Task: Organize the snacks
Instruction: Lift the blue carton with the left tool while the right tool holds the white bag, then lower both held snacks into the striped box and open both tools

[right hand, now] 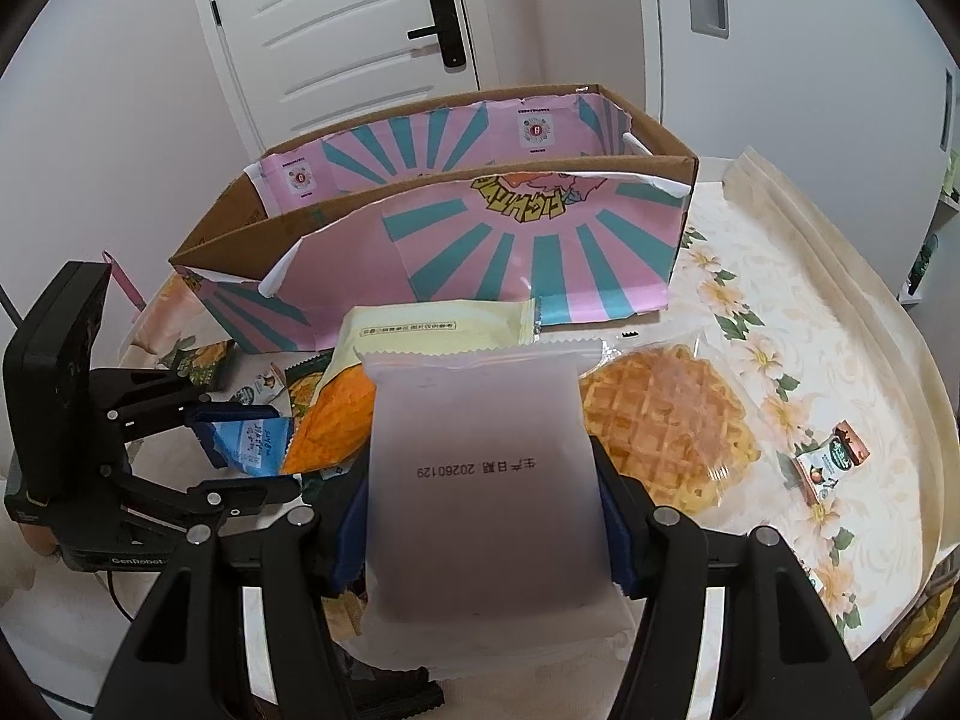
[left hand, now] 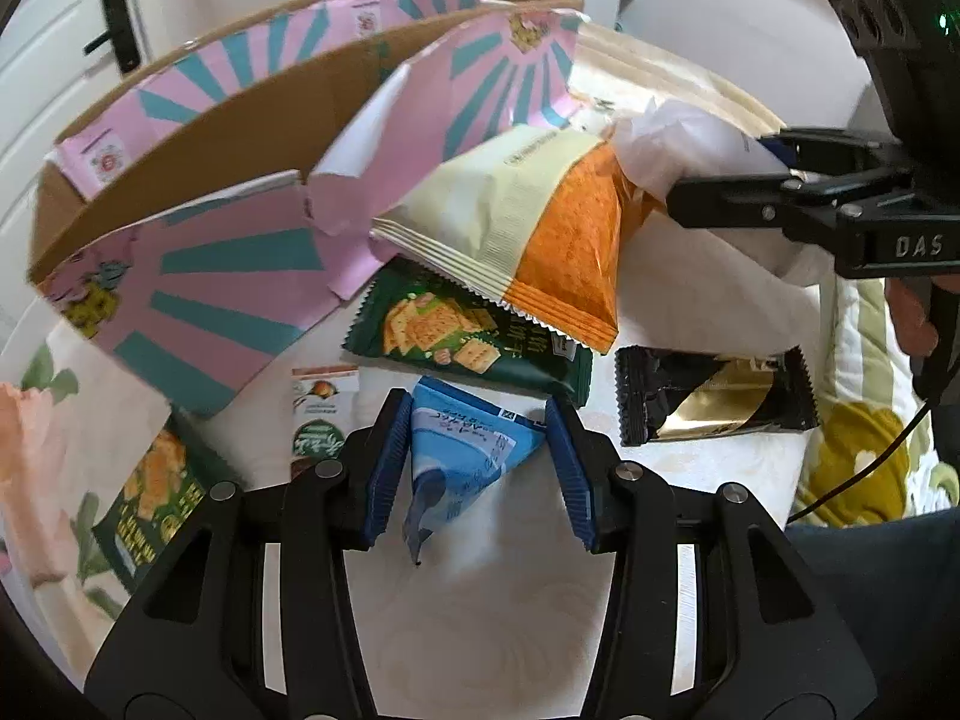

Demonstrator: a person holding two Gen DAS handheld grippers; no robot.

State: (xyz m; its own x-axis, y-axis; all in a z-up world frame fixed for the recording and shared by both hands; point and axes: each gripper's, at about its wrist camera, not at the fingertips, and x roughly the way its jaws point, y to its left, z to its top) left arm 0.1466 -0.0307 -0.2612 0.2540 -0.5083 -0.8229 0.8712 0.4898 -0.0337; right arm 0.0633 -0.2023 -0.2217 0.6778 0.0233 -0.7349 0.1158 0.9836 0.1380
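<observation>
Blue packet (left hand: 465,456) sits between left gripper's (left hand: 474,468) pads.

The left wrist view looks forward and steeply down along the left claw (left hand: 477,468), close over the worktop (left hand: 480,630). It faces the box (left hand: 198,138) obliquely, so the box runs from lower left to upper middle, and the right claw (left hand: 720,180) enters at the right edge.

The right wrist view looks forward and down along the right claw (right hand: 483,516), a little less steeply. It faces the box (right hand: 510,228) nearly square on, with the door (right hand: 336,30) behind, and the left claw (right hand: 240,450) shows at its left edge.

Both views share the box, the blue packet (left hand: 462,456) (right hand: 255,444), the orange bag (left hand: 510,228) (right hand: 336,414) and the white pack (left hand: 678,144) (right hand: 480,468).
</observation>
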